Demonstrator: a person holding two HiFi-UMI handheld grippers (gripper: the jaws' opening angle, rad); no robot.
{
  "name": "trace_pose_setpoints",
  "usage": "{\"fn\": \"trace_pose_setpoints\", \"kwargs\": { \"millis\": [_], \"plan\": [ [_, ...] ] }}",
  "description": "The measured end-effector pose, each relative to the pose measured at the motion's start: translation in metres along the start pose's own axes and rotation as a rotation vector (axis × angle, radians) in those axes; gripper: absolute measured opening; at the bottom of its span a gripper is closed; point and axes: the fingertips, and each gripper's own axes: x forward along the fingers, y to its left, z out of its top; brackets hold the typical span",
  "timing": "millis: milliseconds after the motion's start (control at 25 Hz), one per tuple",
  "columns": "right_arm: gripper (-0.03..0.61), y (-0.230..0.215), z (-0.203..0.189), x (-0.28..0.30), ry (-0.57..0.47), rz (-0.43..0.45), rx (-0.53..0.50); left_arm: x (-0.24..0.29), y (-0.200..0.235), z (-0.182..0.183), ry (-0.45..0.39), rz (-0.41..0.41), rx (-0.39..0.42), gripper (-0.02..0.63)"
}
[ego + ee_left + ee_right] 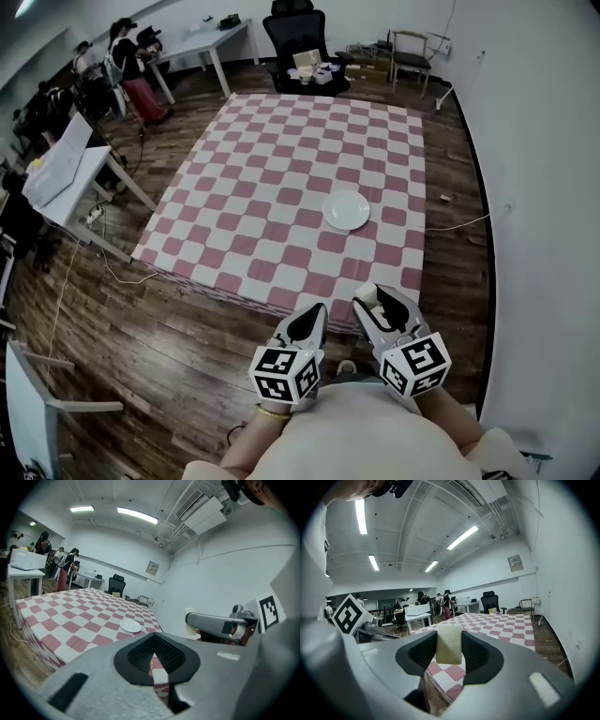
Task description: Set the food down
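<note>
Over the near edge of the checkered counter (281, 159), pale food (449, 649) is clamped in the right gripper (449, 637) fingers; the left gripper (153, 638) fingers are closed, empty. Released early, it may be dropped short of the plate (347, 209).

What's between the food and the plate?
Nothing visible. The right gripper holds the food over the cloth's near edge, and only bare checkered cloth lies between it and the plate.
</note>
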Motion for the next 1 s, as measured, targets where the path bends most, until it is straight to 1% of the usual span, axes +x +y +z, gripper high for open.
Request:
{"fn": "trace_pose_setpoints", "kwargs": {
  "millis": [360, 600, 760, 1000],
  "plan": [
    [0.169, -0.048, 0.009, 0.014, 0.012, 0.033, -0.016, 0.051, -0.006, 0.017, -0.023, 0.015, -0.009, 0.002],
    [0.169, -0.072, 0.015, 0.027, 0.013, 0.033, -0.009, 0.071, 0.0, 0.028, -0.025, 0.031, -0.007, 0.002],
    [0.169, -0.078, 0.015, 0.039, 0.018, 0.027, 0.003, 0.077, 0.011, 0.034, -0.027, 0.04, -0.012, 0.002],
    [0.169, -0.083, 0.019, 0.063, 0.022, 0.008, 0.014, 0.09, 0.033, 0.049, -0.023, 0.029, -0.002, 0.002]
  ]
}}
